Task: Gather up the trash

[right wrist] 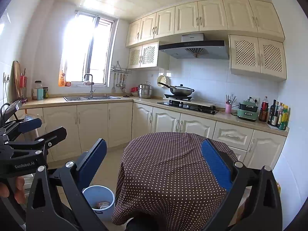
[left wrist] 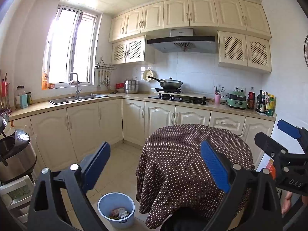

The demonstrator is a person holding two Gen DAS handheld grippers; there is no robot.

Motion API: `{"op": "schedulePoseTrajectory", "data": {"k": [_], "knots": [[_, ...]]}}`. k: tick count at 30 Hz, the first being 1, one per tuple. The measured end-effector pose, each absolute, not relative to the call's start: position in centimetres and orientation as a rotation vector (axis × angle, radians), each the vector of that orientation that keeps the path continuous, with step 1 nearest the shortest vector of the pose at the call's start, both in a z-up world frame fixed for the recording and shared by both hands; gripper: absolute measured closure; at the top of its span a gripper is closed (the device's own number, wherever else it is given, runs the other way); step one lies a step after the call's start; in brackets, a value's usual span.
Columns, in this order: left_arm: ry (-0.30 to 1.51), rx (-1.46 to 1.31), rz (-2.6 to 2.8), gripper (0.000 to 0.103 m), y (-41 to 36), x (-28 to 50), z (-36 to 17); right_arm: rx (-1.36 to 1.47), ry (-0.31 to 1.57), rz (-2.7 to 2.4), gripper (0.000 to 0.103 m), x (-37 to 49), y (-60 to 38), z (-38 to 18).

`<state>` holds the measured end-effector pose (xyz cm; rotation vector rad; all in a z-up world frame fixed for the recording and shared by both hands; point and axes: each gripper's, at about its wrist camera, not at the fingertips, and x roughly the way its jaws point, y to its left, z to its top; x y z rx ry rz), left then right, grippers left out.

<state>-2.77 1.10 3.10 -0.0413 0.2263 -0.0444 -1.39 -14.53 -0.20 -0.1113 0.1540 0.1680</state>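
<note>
Table [left wrist: 192,163] under dotted cloth: bare, no trash visible on top. Blue bin [left wrist: 116,209] on floor just beside table: scraps [left wrist: 119,212] already inside. Left gripper [left wrist: 156,165] and right gripper [right wrist: 154,163]: both released, empty. Judged largely complete.

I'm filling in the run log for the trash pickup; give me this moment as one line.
left gripper: open, empty | right gripper: open, empty | blue bin: on floor beside table, trash inside | polka-dot tablecloth: no trash visible
</note>
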Motion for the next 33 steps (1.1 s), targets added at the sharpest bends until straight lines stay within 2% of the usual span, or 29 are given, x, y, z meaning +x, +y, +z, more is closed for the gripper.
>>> {"op": "schedulePoseTrajectory", "data": {"k": [33], "knots": [[0.229, -0.036, -0.048, 0.010, 1.1, -2.4, 2.8, -0.118, 0.167, 0.182, 0.008, -1.4, -13.2, -0.2]]}}
